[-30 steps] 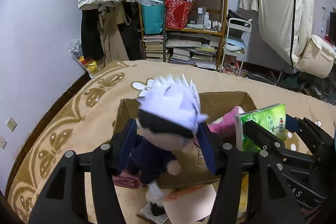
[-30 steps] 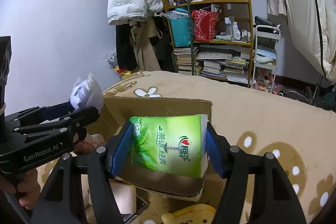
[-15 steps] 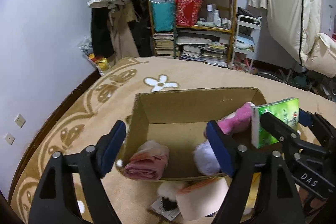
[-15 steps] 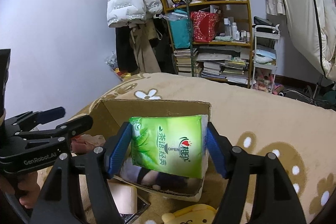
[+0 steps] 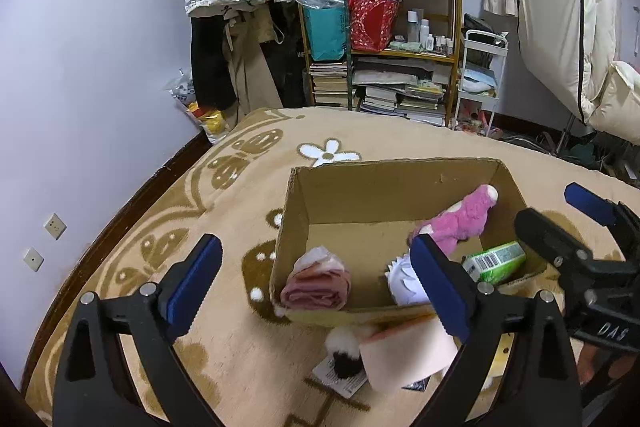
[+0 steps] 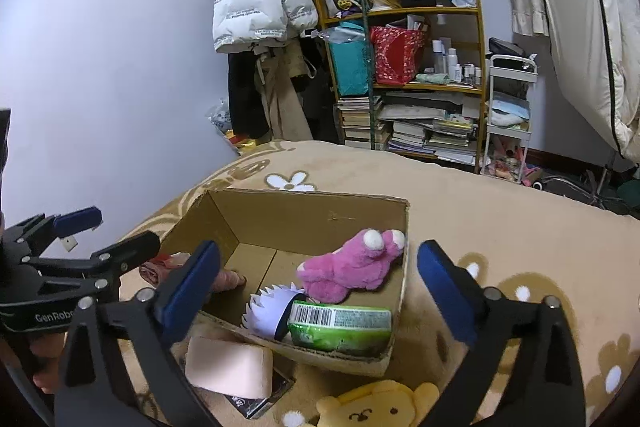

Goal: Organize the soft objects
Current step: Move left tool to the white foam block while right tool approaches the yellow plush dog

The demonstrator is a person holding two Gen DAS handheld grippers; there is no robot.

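An open cardboard box (image 5: 356, 183) (image 6: 304, 215) sits on the beige rug. Inside lie a pink plush (image 5: 460, 221) (image 6: 352, 267), a white-haired doll (image 5: 402, 281) (image 6: 272, 311), a green tissue pack (image 5: 494, 261) (image 6: 340, 323) and a rolled pink cloth (image 5: 316, 287). My left gripper (image 5: 316, 291) is open and empty above the box's near left. My right gripper (image 6: 320, 291) is open and empty above the box's near side.
A peach sponge-like block (image 6: 228, 367) (image 5: 404, 355) and a furry black-and-white item (image 5: 344, 351) lie on the rug before the box. A yellow bear plush (image 6: 372, 405) lies near the bottom edge. A cluttered shelf (image 5: 376, 39) and hung coats stand at the back wall.
A second ago my left gripper held the doll and my right held the tissue pack. Both have been let go into the box, and both grippers are now open.
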